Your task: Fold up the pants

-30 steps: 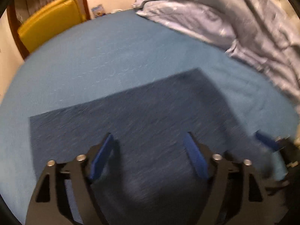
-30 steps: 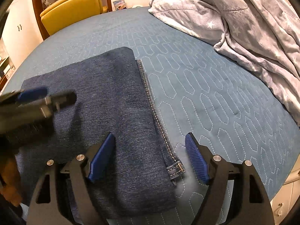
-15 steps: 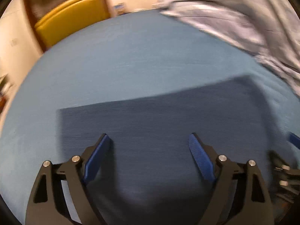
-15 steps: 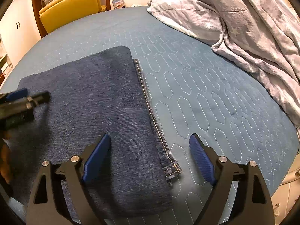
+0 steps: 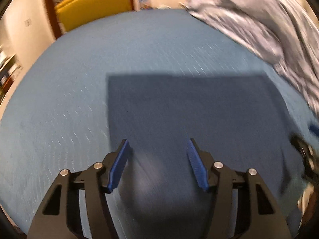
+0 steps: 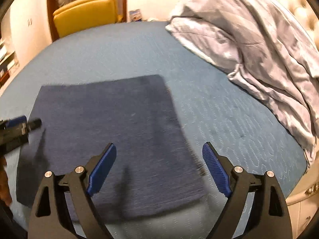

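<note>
Left gripper [image 5: 157, 164] from its own wrist cam: jaws wide apart, nothing between them, hovering over the near part of the pants [image 5: 191, 119]. I see the pants as a flat dark denim rectangle on the blue bedspread [image 5: 65, 103], looks already folded down. Frame is motion-blurred, so I can't judge height above the cloth. Right gripper [image 5: 308, 153] shows only as a smear at the right edge. Risk as I read it: a blind pinch from here could grab only the top layer and peel the fold open.

Right wrist cam: right gripper [image 6: 159, 169] spread wide, empty, over the pants [image 6: 111, 123] near their right edge. Left gripper [image 6: 20, 127] pokes in at the far left, near the pants' left edge. Grey duvet [image 6: 259, 49] is bunched well apart on the right; yellow chair [image 6: 85, 14] beyond the bed. Risk: uneven grips on the two sides would skew the next fold, or drag the stack on the bedspread [image 6: 229, 119].

Containers: none in either view.
</note>
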The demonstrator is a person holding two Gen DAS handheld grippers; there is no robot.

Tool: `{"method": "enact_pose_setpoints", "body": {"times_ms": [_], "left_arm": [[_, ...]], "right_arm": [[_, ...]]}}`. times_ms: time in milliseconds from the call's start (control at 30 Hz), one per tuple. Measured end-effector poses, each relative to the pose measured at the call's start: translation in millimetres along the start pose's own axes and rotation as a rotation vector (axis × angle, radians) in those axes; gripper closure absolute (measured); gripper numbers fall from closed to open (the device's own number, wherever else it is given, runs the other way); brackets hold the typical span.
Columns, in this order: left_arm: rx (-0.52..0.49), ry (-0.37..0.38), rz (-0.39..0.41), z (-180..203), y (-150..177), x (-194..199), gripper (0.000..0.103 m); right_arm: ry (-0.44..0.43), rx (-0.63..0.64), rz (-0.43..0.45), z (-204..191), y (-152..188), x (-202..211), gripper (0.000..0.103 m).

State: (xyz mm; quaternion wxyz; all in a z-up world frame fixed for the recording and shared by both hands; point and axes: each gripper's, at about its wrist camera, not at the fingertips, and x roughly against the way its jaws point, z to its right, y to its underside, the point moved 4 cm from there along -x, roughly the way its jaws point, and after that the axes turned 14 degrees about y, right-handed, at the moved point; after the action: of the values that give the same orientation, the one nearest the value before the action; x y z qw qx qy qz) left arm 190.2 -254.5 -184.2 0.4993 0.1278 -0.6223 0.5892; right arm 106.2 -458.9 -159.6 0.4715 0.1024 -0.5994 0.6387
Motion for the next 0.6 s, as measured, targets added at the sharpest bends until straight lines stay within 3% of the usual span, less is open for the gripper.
{"method": "enact_pose_setpoints", "body": {"times_ms": [133,233,300,533,600], "left_arm": [[-0.074,-0.015,-0.041,18.6,36.5,4.9,0.041],[-0.090,0.009,-0.035,22.5,49.2,23.6,0.039],[-0.095,0.040,-0.014,30.9,50.6,39.8,0.031],[-0.094,0.132,0.024,62.7,47.8,85.5,0.015],[-0.096,0.138,0.052,68.1,45.0,99.1,0.005]], "right_arm": [[0.057,0.069,-0.091,-9.9,20.9,-15.2,0.019],[0.081,0.072,-0.094,-2.5,30.5,-9.7,0.019],[0.072,0.038,-0.107,6.7,34.5,1.5,0.019],[0.075,-0.012,-0.095,22.2,46.3,47.9,0.019],[0.075,-0.024,-0.084,27.1,44.9,58.0,0.019]]}}
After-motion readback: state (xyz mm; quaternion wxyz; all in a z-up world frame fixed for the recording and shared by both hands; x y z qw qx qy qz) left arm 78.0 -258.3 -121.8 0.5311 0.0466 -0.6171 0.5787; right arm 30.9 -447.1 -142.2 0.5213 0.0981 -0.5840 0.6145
